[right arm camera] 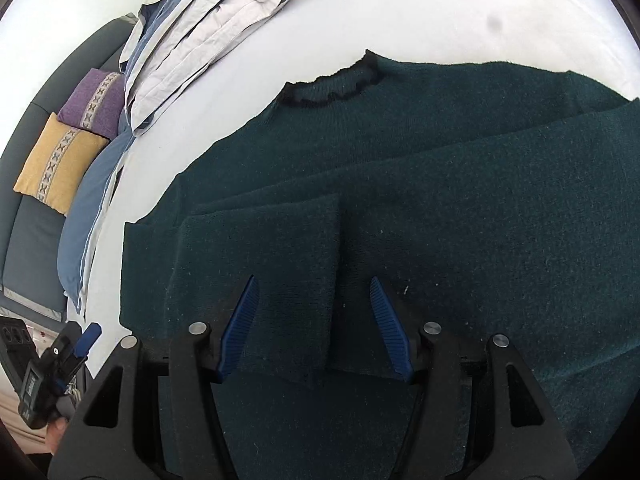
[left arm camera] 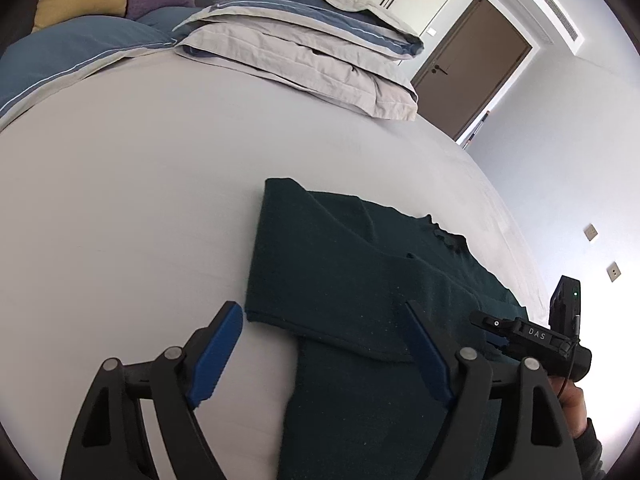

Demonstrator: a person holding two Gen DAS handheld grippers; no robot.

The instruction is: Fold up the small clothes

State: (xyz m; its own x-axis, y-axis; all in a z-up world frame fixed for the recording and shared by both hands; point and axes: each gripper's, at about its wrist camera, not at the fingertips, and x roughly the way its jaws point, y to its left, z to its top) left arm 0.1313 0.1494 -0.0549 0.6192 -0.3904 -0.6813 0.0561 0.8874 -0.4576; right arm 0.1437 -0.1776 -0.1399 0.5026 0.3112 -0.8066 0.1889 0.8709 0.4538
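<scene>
Sweater (right arm camera: 440, 208), dark green knit, lies flat on the bed (left arm camera: 140, 200), partly folded with a sleeve (right arm camera: 264, 280) laid back across the body and the frilled neckline (right arm camera: 332, 84) toward the pillows. Right tool (right arm camera: 316, 328) hangs right over it: both blue fingers (right arm camera: 240, 332) spread apart, the folded sleeve's cuff edge lying between them, pads not pressing on the cloth as far as I can see, so open and holding nothing. Left tool (left arm camera: 320, 356) is at the sweater's near corner, jaws wide apart; its left finger (left arm camera: 216, 356) is over bare sheet just beside the garment's edge, its right finger over the knit, nothing gripped. In the left wrist view the right tool's body shows at the right edge with a bit of the person's hand (left arm camera: 572, 396) under it; in the right wrist view the left tool shows small at the lower left, its jaw state unreadable there. Hard to tell: whether fingertips touch the fabric or hover; sweater's right side and hem run out of frame in the right wrist view, and its lower part is cut off by the tool body in the left one. Second sleeve not made out. Counts: one sweater, two tools, two stacked pillows (left arm camera: 312, 52), two cushions, one yellow (right arm camera: 60, 164) and one purple (right arm camera: 96, 100), one blue duvet (left arm camera: 72, 56), one brown door (left arm camera: 476, 68).
</scene>
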